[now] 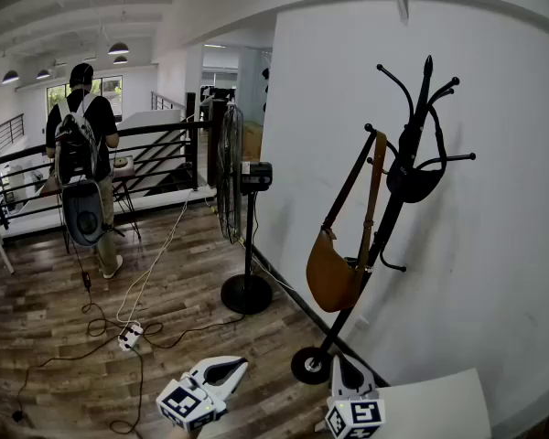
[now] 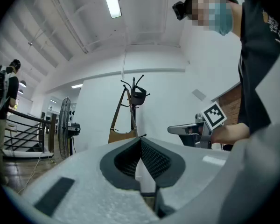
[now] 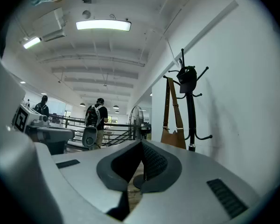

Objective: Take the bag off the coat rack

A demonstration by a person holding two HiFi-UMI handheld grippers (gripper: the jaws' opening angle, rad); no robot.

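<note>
Brown and soft-looking, the bag [image 1: 334, 277] hangs on the coat rack [image 1: 422, 99] by the white wall [image 1: 494, 245]. Its long strap [image 1: 374, 190] goes up to a hook near the top of the rack. The fat part of the bag hangs low, just beside the pole. A small black thing [image 1: 414, 183] hangs higher up on the rack.

The left tool [image 2: 141, 140] is pressed together with nothing in it. The right tool [image 3: 141, 144] is pressed together too and holds nothing. Both are down low, well apart from the bag.

I think the bag is floppy and not very heavy. It sags at the bottom, so it will likely swing when it moves. The strap looks flat and thin, so it should be easy to pinch. The best place to grab seems to be the strap, up near the hook. It would need to go up and over the hook's tip to come away.
</note>
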